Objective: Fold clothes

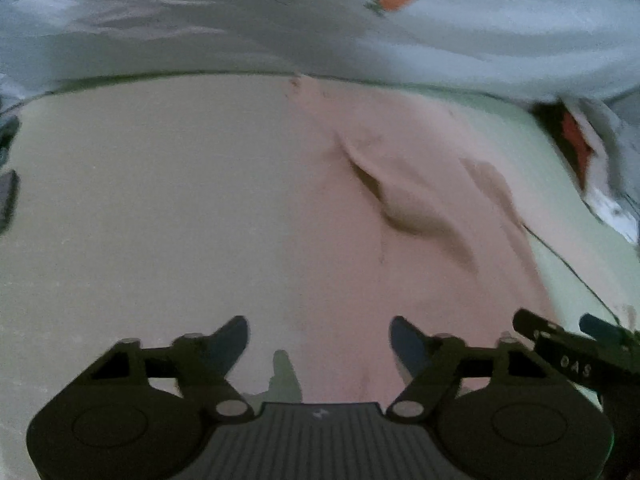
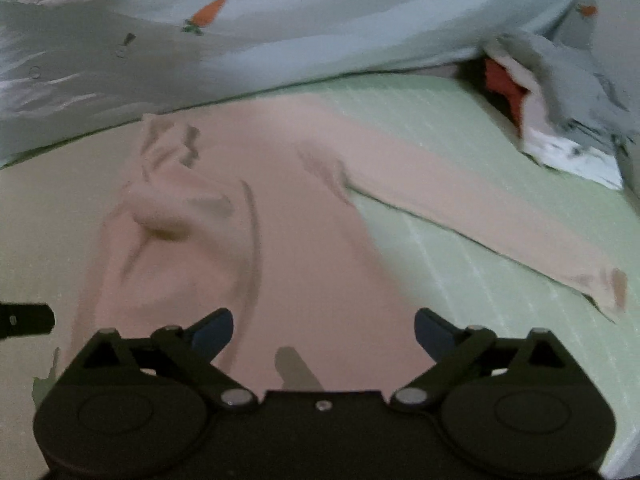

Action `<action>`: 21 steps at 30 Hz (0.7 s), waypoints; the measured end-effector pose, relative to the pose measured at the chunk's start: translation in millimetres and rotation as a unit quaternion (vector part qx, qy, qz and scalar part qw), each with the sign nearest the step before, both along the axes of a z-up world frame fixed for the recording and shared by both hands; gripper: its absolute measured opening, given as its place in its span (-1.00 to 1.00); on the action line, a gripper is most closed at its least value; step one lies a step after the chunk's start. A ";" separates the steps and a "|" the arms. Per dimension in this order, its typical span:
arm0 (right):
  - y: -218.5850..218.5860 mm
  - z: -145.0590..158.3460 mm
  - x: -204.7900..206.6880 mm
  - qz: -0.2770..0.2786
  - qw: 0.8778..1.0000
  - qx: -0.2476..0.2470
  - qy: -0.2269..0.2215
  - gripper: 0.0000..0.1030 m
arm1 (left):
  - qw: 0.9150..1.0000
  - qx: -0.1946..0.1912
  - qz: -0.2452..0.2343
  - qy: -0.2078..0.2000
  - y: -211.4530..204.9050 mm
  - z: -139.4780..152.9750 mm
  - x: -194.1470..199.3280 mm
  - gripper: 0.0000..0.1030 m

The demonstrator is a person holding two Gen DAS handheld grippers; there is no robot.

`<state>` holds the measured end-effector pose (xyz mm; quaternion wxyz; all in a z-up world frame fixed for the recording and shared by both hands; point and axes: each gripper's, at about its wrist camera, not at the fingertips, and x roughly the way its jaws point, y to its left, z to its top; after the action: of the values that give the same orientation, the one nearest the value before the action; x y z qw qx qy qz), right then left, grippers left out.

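A pale pink garment [image 1: 400, 216] lies spread on a light green bed sheet [image 1: 140, 208]. In the right wrist view the pink garment [image 2: 288, 232] has wrinkles at its left and one long sleeve [image 2: 500, 232] stretched out to the right. My left gripper [image 1: 320, 344] is open and empty, just above the garment's near left edge. My right gripper [image 2: 324, 332] is open and empty, over the garment's near part. The right gripper's tip also shows in the left wrist view [image 1: 560, 340].
A pale blue quilt with carrot prints [image 2: 320, 32] is bunched along the far side of the bed sheet [image 2: 460, 128]. A heap of grey, white and red clothes [image 2: 560, 100] lies at the far right, also in the left wrist view [image 1: 584, 152].
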<state>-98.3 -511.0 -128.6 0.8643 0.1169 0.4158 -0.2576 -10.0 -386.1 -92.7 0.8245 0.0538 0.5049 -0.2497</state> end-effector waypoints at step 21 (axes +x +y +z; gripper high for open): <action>-72.0 -15.4 -86.6 0.018 1.000 0.008 0.016 0.91 | 0.994 -0.057 0.094 0.021 -1.4 2.2 -100.0 -0.91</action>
<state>-185.0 -583.0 -143.9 0.8613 0.1123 0.4335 -0.2401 -110.0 -387.5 -90.6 0.8354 -0.0460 0.5098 -0.2000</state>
